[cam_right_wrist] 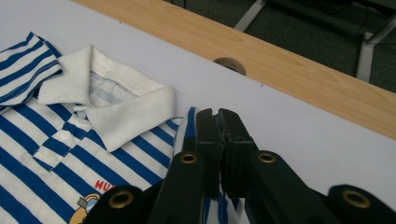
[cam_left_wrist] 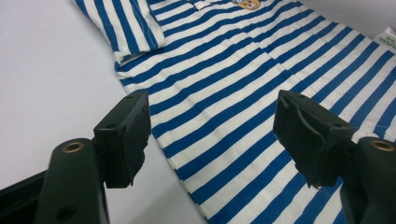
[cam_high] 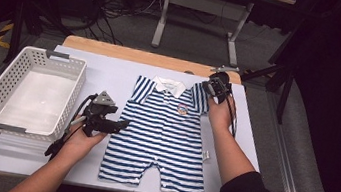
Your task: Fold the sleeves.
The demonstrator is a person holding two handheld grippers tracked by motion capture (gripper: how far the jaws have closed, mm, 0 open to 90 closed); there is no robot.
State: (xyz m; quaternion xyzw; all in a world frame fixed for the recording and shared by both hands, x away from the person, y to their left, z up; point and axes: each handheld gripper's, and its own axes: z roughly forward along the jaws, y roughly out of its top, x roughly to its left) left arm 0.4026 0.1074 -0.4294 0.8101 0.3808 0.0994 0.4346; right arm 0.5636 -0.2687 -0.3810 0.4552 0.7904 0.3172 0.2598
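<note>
A blue and white striped baby romper [cam_high: 163, 130] with a white collar [cam_right_wrist: 116, 107] lies flat, collar at the far end, on a white sheet [cam_high: 111, 70]. My left gripper [cam_high: 123, 124] hovers at the romper's left edge. In the left gripper view it [cam_left_wrist: 212, 107] stands open over the striped body [cam_left_wrist: 233, 79], with nothing pinched. My right gripper [cam_high: 208, 87] is at the romper's right sleeve. Its jaws [cam_right_wrist: 218, 114] are pressed together, and striped sleeve fabric [cam_right_wrist: 189, 123] bunches at them.
A white slatted basket [cam_high: 74, 92] stands empty at the left of the sheet. A wooden table edge [cam_high: 129, 52] with a round cable hole [cam_right_wrist: 229, 64] runs along the far side. A care tag [cam_high: 206, 155] sticks out at the romper's right side.
</note>
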